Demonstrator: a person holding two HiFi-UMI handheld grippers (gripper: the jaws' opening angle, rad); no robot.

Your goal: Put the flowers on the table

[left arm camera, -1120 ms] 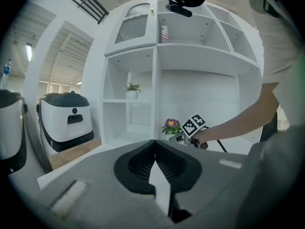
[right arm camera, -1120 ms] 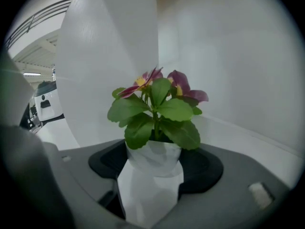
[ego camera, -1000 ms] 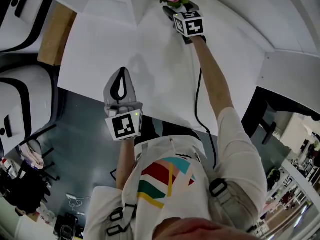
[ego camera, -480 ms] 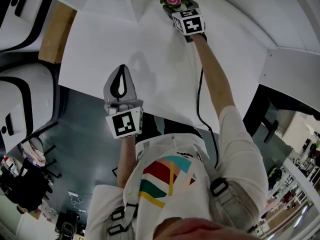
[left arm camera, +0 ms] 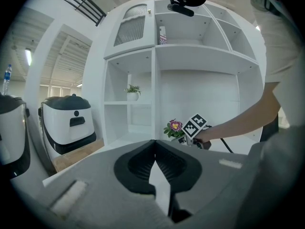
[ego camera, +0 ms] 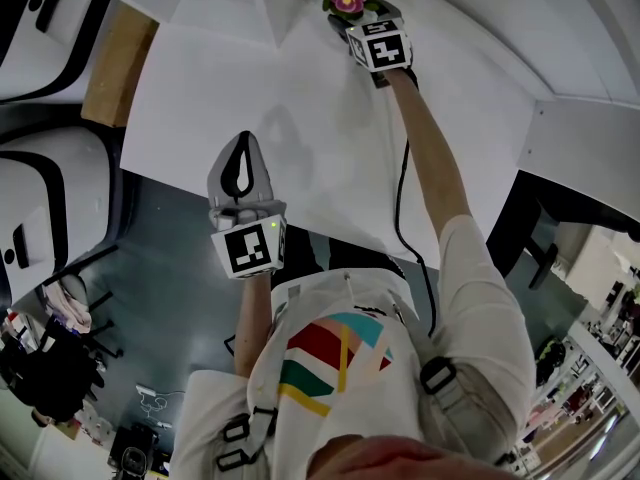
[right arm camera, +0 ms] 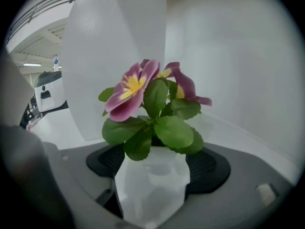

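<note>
The potted flowers [right arm camera: 151, 128] are being released onto the tabletop [ego camera: 300, 98], the right gripper's [ego camera: 350, 16] jaws opening around the pot; the left gripper's [ego camera: 243, 150] jaws are closed, empty; a clean withdrawal is called for.

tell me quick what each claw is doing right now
left claw: shut, nothing in it
right claw: jaws opening, letting go of the flower pot that stands between them

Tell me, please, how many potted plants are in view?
2. The flower pot stands between the right gripper's opening jaws; a small green plant sits on a shelf behind it. Others may be hidden.
</note>
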